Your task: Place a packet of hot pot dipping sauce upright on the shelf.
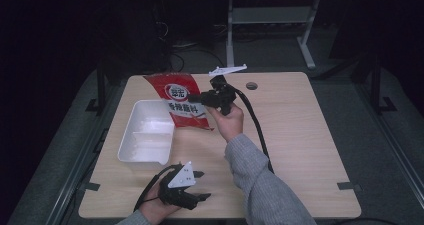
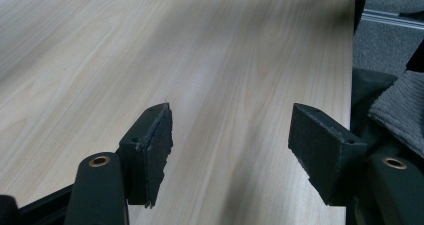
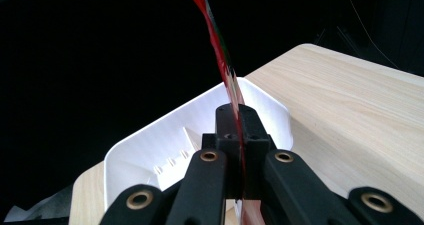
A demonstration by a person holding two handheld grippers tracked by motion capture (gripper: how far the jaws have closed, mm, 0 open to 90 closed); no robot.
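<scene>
Nearest the camera, the left claw (image 1: 192,185) is resting low on the desk (image 1: 300,135) with its jaws standing wide and nothing between them. Farther out, the right claw (image 1: 196,99) is pinching the red packet (image 1: 181,101) by its edge — jaws clamped tight — and is holding it lifted, hanging just above and beside the white tray (image 1: 145,135). Judging by this, the pickup is done; what is remaining is lowering the packet into the tray and letting go.
</scene>
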